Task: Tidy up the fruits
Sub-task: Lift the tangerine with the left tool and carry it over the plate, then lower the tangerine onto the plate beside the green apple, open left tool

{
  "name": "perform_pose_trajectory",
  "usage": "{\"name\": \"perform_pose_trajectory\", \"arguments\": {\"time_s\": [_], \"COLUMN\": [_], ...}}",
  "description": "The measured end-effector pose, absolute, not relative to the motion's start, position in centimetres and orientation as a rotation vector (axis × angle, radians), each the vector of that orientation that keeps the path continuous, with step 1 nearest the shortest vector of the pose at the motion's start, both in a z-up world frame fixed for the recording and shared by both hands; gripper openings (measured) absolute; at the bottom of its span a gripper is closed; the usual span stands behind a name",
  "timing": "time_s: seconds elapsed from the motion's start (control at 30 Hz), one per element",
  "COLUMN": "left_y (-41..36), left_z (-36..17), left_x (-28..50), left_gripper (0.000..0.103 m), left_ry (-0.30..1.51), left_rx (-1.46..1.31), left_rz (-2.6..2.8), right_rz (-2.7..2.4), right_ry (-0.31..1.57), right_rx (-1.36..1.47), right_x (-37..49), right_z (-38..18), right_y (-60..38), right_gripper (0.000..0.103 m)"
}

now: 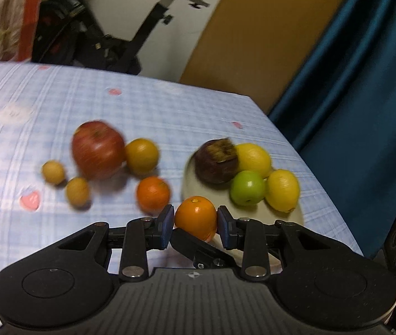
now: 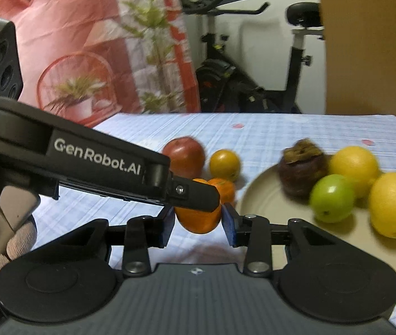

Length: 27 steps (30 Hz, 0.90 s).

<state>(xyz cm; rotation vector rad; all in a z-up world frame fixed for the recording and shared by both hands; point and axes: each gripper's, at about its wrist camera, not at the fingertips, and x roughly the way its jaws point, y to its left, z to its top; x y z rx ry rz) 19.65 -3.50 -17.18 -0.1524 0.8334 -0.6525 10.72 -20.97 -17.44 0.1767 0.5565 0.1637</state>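
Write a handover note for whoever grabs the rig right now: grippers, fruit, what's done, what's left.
Left gripper: shut on the held orange.
Right gripper: shut on that same orange, its fingers crossing the left's.
The held orange sits by the near rim of the plate.
On the plate: dark fruit, green fruit, two lemons.
Loose on the tablecloth: red apple, yellow-orange fruit, second orange, two small yellow fruits.
Done: four fruits plated.
Left: probably plate the held orange, then the five loose ones.
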Motion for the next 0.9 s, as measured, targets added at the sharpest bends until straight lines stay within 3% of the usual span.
{"name": "perform_pose_trajectory", "arguments": {"time_s": [0.4, 0.9], "left_y": [-9.5, -10.3], "left_z": [-17.5, -19.1], "left_x": [22.6, 24.4], "left_gripper": [0.036, 0.036], "left_ry": [0.862, 0.901], "left_rx": [-0.046, -0.045], "left_rz": [-0.697, -0.681], "right_rz": [0.013, -0.047], "right_ry": [0.568, 0.587], "right_rx": [0.316, 0.311], "right_x": [12.3, 13.6], "right_z": [-17.7, -19.4], "right_y": [-25.2, -25.3], "right_gripper": [0.039, 0.039]}}
